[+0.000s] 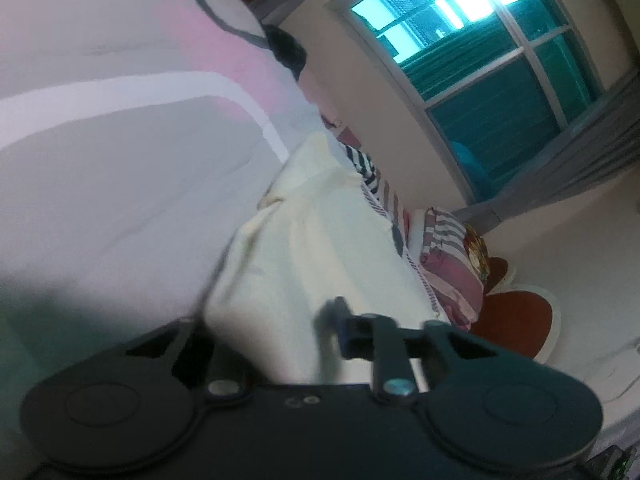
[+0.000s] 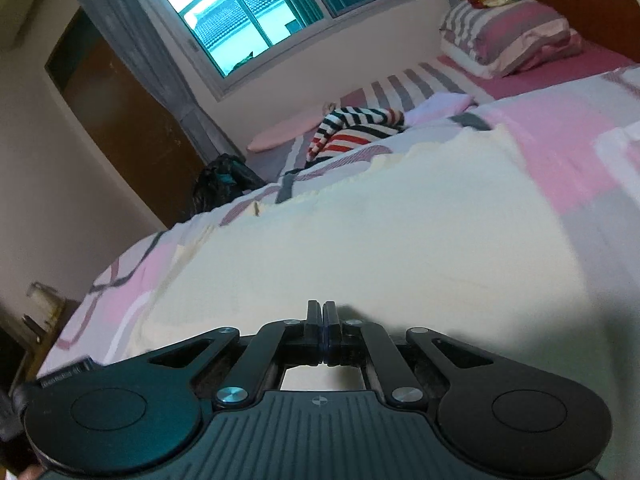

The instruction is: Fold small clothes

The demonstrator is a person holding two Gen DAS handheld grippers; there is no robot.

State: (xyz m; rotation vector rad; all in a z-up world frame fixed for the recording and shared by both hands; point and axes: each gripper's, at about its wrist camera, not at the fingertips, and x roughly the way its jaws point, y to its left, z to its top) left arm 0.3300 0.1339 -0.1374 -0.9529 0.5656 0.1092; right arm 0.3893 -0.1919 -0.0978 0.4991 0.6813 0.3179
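Observation:
A cream small garment (image 2: 380,216) lies spread on the pink, grey and white bedspread (image 2: 560,148). My right gripper (image 2: 322,312) sits low at the garment's near edge with its jaws closed together; whether cloth is pinched between them is hidden. In the left wrist view the same cream garment (image 1: 320,240) drapes over my left gripper (image 1: 332,320), which is blurred; one finger (image 1: 344,332) shows and the other is hidden under the cloth. The view is tilted steeply.
A striped garment (image 2: 352,128) and a folded pale pink piece (image 2: 444,104) lie farther up the bed. A striped pillow (image 2: 508,36) rests by the headboard. A dark bag (image 2: 224,184), a window (image 2: 240,12) and a brown door (image 2: 120,120) lie beyond.

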